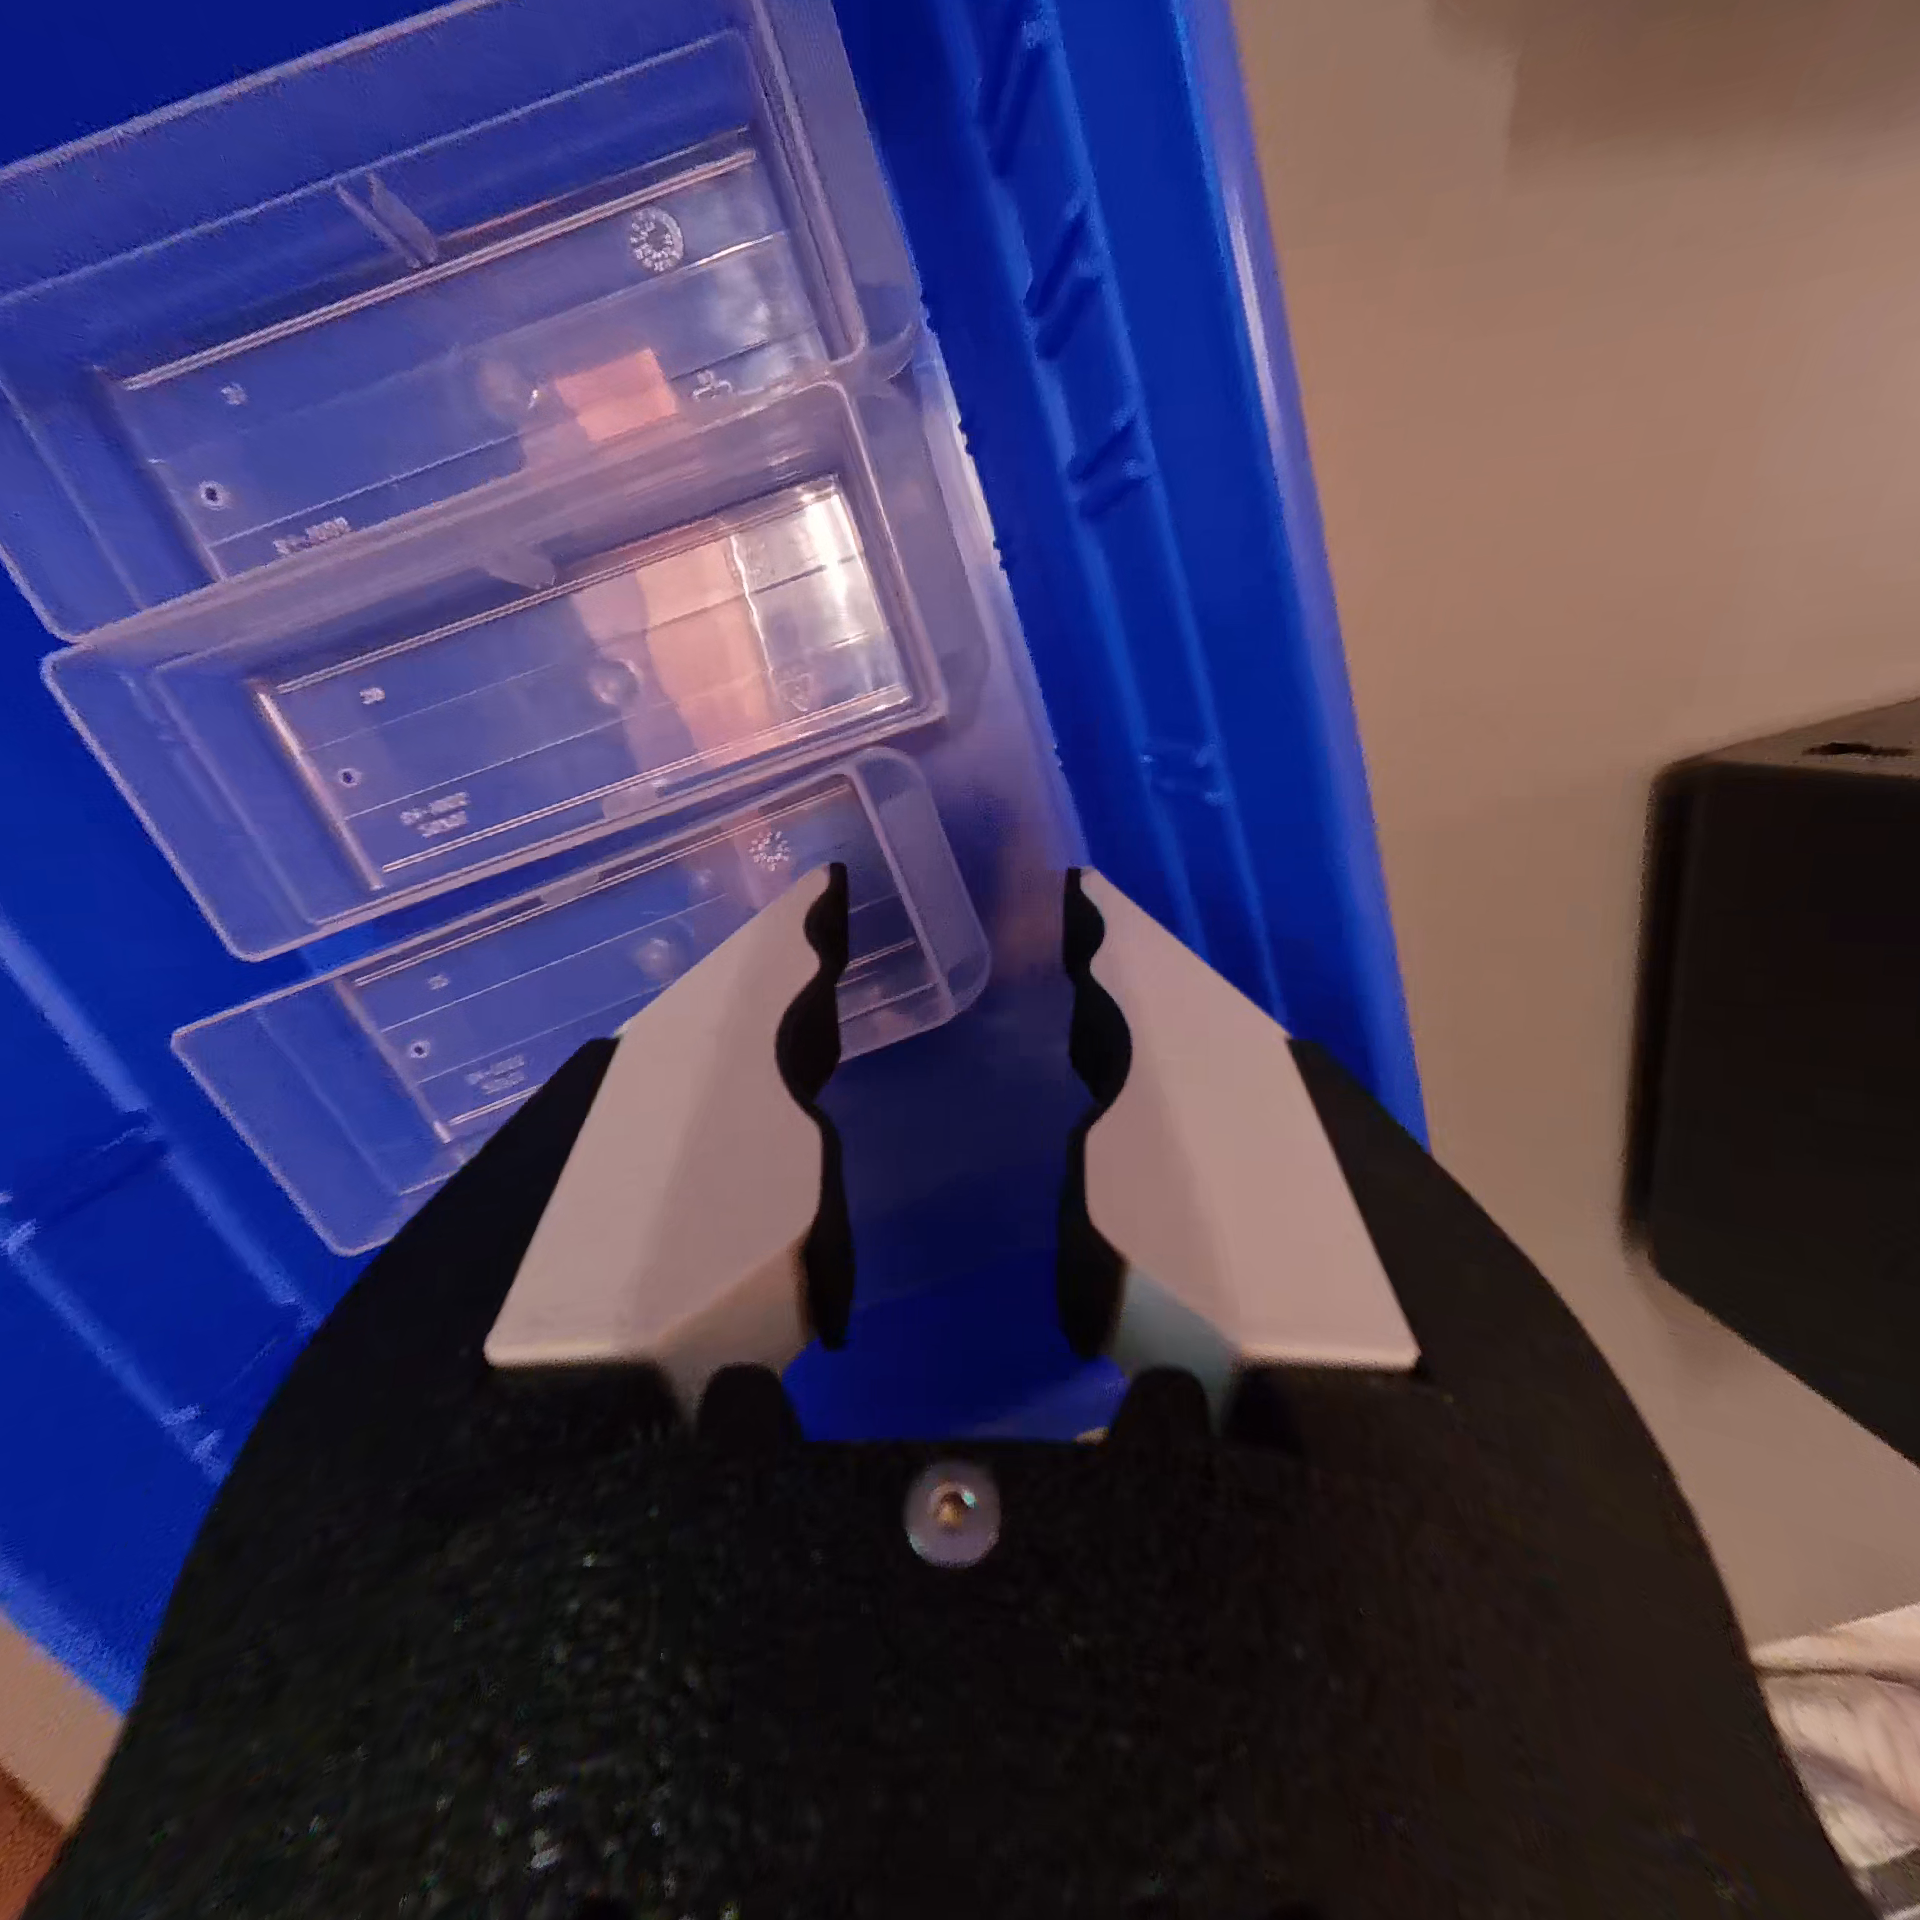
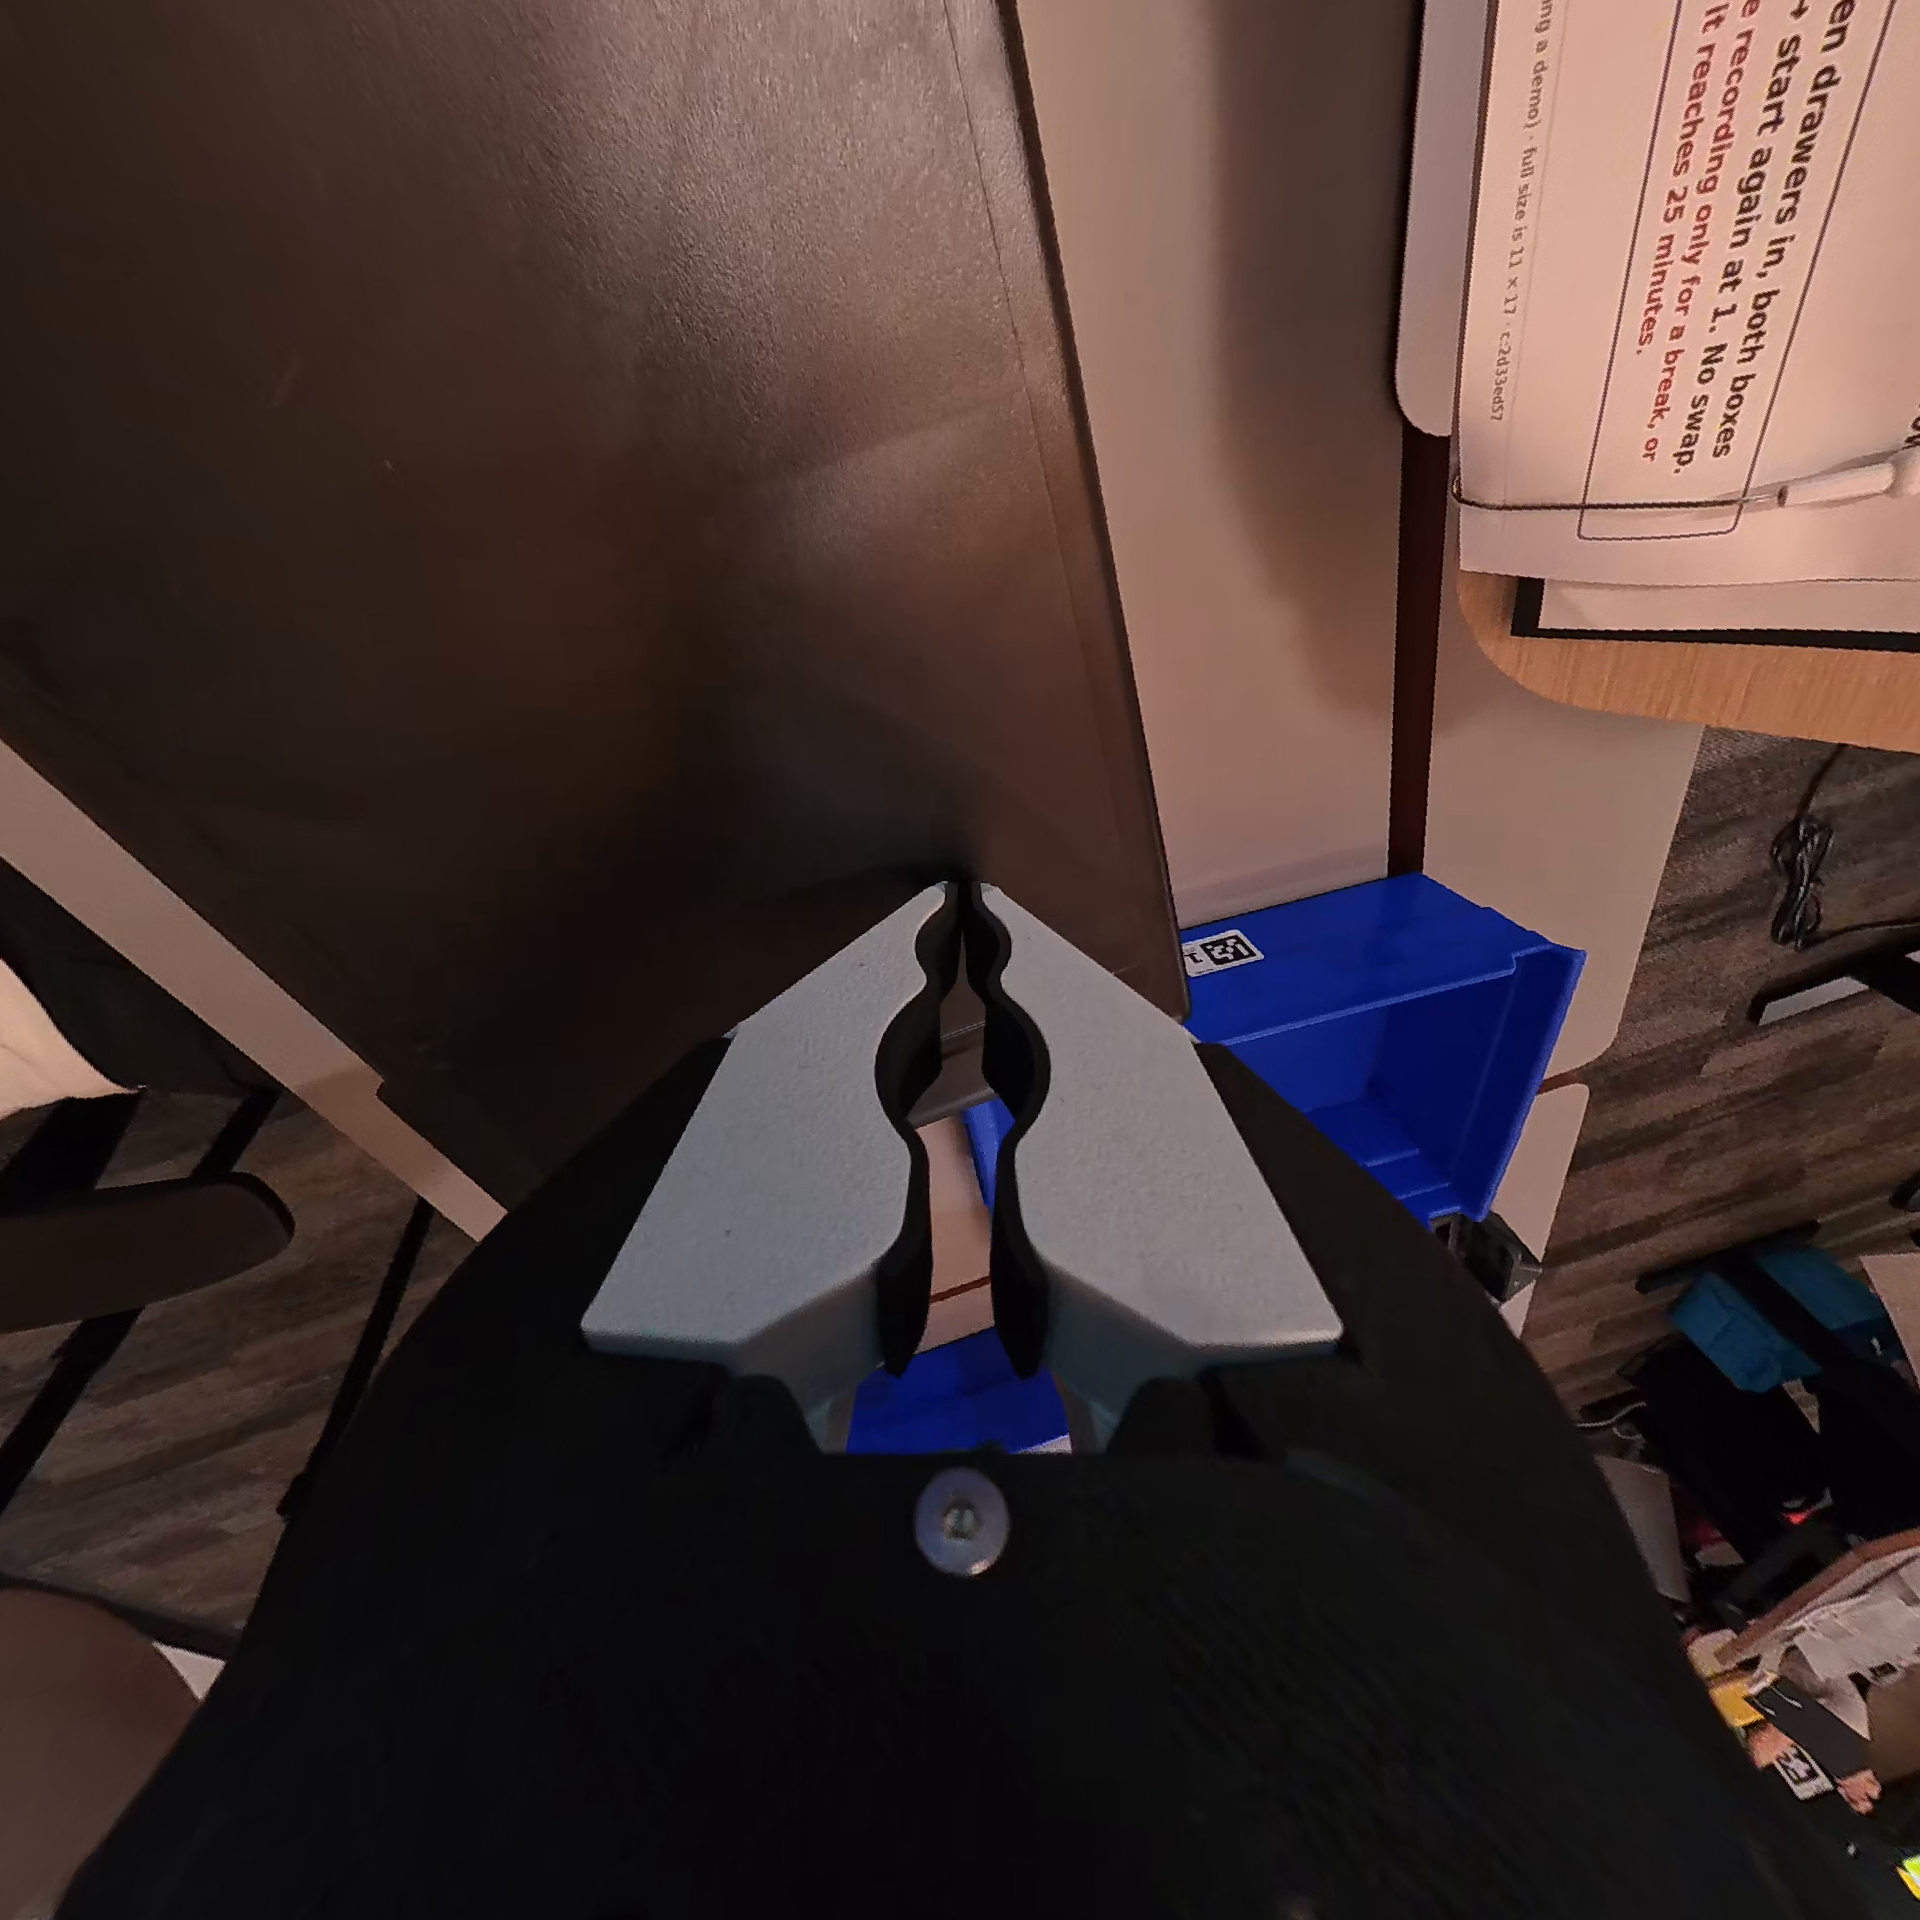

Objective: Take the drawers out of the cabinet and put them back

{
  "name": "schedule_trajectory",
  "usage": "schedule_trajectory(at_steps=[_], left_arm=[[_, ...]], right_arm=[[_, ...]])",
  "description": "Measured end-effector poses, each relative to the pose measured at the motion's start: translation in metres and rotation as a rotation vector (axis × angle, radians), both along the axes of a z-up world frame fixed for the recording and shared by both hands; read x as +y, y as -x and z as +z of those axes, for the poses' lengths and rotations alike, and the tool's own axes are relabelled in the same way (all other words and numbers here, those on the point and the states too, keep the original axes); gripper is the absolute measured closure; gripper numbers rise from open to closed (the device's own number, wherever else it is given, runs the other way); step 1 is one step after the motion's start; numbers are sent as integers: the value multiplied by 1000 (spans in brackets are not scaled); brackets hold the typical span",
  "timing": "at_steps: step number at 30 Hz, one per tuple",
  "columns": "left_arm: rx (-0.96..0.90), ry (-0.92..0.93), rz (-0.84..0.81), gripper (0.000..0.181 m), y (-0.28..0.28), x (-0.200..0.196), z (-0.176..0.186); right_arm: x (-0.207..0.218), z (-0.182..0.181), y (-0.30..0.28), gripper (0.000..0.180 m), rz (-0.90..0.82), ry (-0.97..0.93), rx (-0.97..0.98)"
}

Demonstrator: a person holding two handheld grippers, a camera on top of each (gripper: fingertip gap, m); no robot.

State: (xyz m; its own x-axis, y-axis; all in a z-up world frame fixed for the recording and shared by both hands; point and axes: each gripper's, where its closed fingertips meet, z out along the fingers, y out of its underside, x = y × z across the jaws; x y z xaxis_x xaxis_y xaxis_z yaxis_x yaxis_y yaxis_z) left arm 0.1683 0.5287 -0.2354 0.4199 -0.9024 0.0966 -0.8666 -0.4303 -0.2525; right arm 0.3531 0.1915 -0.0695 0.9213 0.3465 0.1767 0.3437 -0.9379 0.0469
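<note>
Three clear plastic drawers lie in a blue bin (image 1: 1122,520): an upper one (image 1: 416,343), a middle one (image 1: 520,727) and a lower one (image 1: 582,1049). My left gripper (image 1: 956,883) is open and empty, with its tips just over the right end of the lower drawer. The black cabinet (image 1: 1787,1091) stands to the right of the bin. In the right wrist view the cabinet's dark side (image 2: 520,468) fills the upper left. My right gripper (image 2: 964,896) is shut on a thin edge at the cabinet's lower side.
The blue bin (image 2: 1403,1039) also shows behind the cabinet in the right wrist view. A printed sheet (image 2: 1662,260) lies on a wooden table (image 2: 1662,686) at the upper right. Bags and clutter (image 2: 1766,1455) lie on the floor at right. A crumpled white thing (image 1: 1849,1714) is at lower right.
</note>
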Motion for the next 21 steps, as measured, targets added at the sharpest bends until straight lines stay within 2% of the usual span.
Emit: schedule_trajectory(at_steps=[1,5,10,16,17,21], left_arm=[[-4,9,13,138,-2,0,-1],[54,16,67,134,1,3,-19],[115,-36,108,147,6,8,-38],[142,-121,37,159,9,7,-43],[144,-133,23,166,9,6,-42],[212,-141,-82,168,23,-3,-37]], right_arm=[[0,0,0,180,-2,1,1],[0,0,0,180,-1,13,-17],[0,0,0,180,5,45,-40],[0,0,0,180,0,47,-41],[0,0,0,180,-3,47,-40],[0,0,0,180,1,41,-57]])
